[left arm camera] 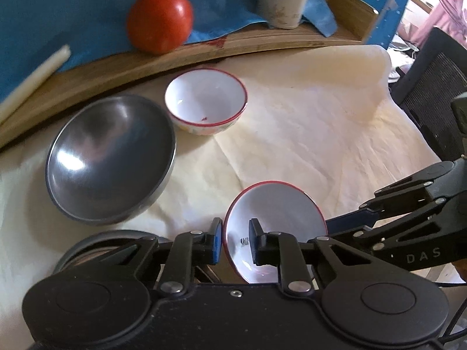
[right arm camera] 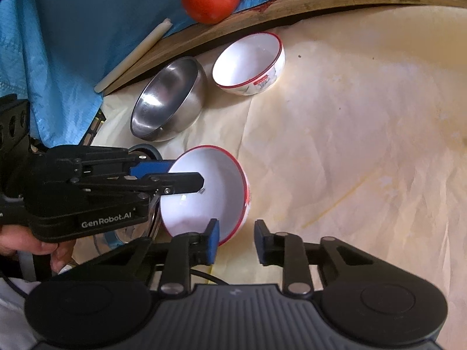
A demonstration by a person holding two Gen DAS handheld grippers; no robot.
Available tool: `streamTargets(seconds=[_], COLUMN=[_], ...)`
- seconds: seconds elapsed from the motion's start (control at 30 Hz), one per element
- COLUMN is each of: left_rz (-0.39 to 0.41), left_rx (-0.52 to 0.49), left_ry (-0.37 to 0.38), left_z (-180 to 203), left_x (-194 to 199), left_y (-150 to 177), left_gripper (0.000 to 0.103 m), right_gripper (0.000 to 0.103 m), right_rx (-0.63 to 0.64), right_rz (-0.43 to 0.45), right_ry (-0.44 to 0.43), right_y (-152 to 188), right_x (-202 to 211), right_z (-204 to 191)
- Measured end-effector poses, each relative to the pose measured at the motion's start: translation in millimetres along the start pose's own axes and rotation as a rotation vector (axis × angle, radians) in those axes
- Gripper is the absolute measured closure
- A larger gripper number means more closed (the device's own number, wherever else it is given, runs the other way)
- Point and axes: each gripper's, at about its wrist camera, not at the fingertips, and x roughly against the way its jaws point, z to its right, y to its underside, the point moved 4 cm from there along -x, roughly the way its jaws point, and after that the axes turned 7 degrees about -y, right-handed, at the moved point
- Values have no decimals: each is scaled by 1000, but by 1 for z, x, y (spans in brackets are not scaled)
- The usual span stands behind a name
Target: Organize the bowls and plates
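- The bench (right arm camera: 350, 145) is wearing a wrinkly cream cover, and the steel bowl (left arm camera: 111, 157) is sitting on it, so I'm placing everything off that bowl.
- A blue cloth (left arm camera: 73, 14) is draping down behind the steel bowl, over the back of a wooden board (left arm camera: 175, 58) that's running along the far side of it.
- The left tongs (left arm camera: 235, 227) are coming in on the near side of the steel bowl. They're narrow and pinching the wall of a red-rimmed white bowl (left arm camera: 277, 213), one pad outside and one finger inside.
- The right tongs (right arm camera: 236, 227) are also narrow, sitting at that same bowl's rim on the side facing away from the steel bowl. I can't tell if they're actually squeezing it.
- That held bowl is tipping up on its edge, nearer the cameras than the steel bowl and apart from it.
- A second red-rimmed bowl (left arm camera: 205, 99) is standing upright just beside the steel bowl, towards the board.
- A red ball-looking thing (left arm camera: 160, 20), maybe a tomato, is resting on the board behind the steel bowl.
- A white stick (left arm camera: 35, 78) is lying on the board too, off the steel bowl's other side.
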Motion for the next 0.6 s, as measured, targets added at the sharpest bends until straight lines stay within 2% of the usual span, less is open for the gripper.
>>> streamTargets(seconds=[0.37,0.43,0.6], left_rz=[1,-24,-10], left_rx=[5,21,33], left_ry=[1,31,31], left_z=[-1,-1,-1], left_x=[0,-3,-1], left_y=[5,8,9], left_gripper=[82,85,88], right_gripper=[84,88,91], right_rx=[-16,-26,-45], right_rz=[10,3,12], right_ry=[-14,3,10], right_y=[2,2,2], right_x=[-2,-3,-4], right_z=[-1,1,3])
